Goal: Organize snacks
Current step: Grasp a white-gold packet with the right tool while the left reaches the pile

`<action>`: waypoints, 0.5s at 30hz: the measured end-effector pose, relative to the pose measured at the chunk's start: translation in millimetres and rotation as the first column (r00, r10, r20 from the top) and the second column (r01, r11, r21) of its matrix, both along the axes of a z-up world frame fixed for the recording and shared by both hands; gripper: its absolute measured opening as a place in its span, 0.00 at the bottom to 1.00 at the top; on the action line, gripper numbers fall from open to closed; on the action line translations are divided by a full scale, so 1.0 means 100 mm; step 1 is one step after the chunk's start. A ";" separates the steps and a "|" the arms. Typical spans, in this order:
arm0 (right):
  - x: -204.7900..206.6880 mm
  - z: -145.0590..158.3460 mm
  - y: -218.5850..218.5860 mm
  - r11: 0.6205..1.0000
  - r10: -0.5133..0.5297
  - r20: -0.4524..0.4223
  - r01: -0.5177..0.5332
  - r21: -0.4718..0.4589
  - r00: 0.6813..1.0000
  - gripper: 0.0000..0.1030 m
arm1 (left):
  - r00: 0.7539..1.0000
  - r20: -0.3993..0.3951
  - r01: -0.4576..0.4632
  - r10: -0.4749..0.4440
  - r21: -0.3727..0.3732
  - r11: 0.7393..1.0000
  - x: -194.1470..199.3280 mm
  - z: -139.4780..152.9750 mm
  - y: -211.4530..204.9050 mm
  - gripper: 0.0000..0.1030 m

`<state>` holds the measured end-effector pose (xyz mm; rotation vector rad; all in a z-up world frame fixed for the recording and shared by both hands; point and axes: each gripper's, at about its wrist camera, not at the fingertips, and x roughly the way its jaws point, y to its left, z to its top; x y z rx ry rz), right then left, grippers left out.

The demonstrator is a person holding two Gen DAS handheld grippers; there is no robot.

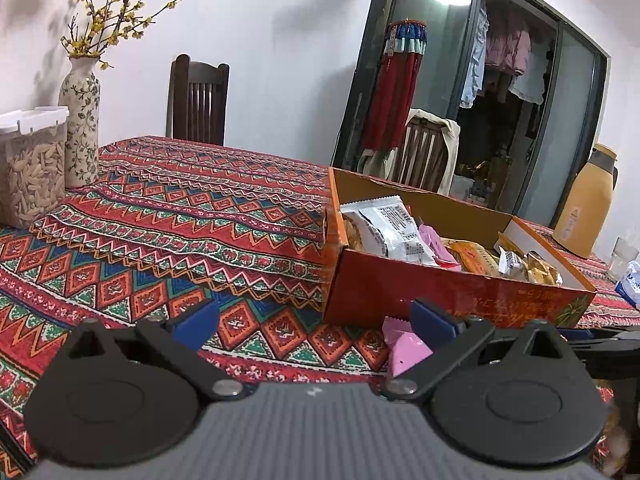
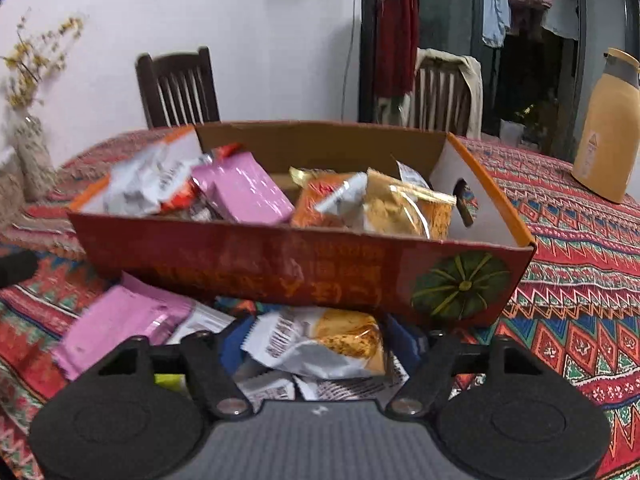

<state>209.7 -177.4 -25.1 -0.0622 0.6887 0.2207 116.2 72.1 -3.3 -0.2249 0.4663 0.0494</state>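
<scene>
An open orange cardboard box [image 1: 440, 292] sits on the patterned tablecloth, holding several snack packets; it also shows in the right wrist view [image 2: 248, 264]. My left gripper [image 1: 316, 320] is open and empty, low over the cloth left of the box, with a pink packet [image 1: 404, 350] by its right finger. My right gripper [image 2: 320, 340] is shut on a white and orange snack packet [image 2: 320, 340], just in front of the box's near wall. Another pink packet [image 2: 120, 320] and more loose packets [image 2: 272, 390] lie under it.
A floral vase [image 1: 80, 120] with yellow blossoms and a clear tub of seeds [image 1: 32, 172] stand at the table's far left. A yellow thermos [image 2: 604, 128] stands at the far right. Wooden chairs [image 1: 198, 100] stand behind the table.
</scene>
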 end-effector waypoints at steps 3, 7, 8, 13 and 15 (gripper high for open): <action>-0.05 0.00 -0.02 1.000 0.008 0.007 -0.008 0.013 1.000 0.50 | 1.000 -0.008 0.002 -0.002 -0.011 1.000 0.01 -0.01 0.02 1.00; -0.13 0.04 -0.10 0.999 0.024 0.020 -0.024 0.037 1.000 0.42 | 1.000 -0.016 0.003 -0.004 -0.019 1.000 0.03 -0.01 0.02 1.00; -0.16 0.05 -0.13 0.999 0.023 0.029 -0.024 0.043 0.999 0.40 | 1.000 -0.017 0.002 -0.003 -0.020 1.000 0.03 -0.02 0.03 1.00; -0.38 0.13 -0.26 0.996 0.020 0.107 -0.029 0.088 0.994 0.39 | 1.000 -0.027 -0.003 0.002 -0.018 1.000 0.04 -0.02 0.03 1.00; -0.48 0.15 -0.33 0.995 -0.005 0.147 -0.010 0.097 0.989 0.39 | 0.999 -0.032 -0.005 0.005 -0.016 1.000 0.05 -0.03 0.03 1.00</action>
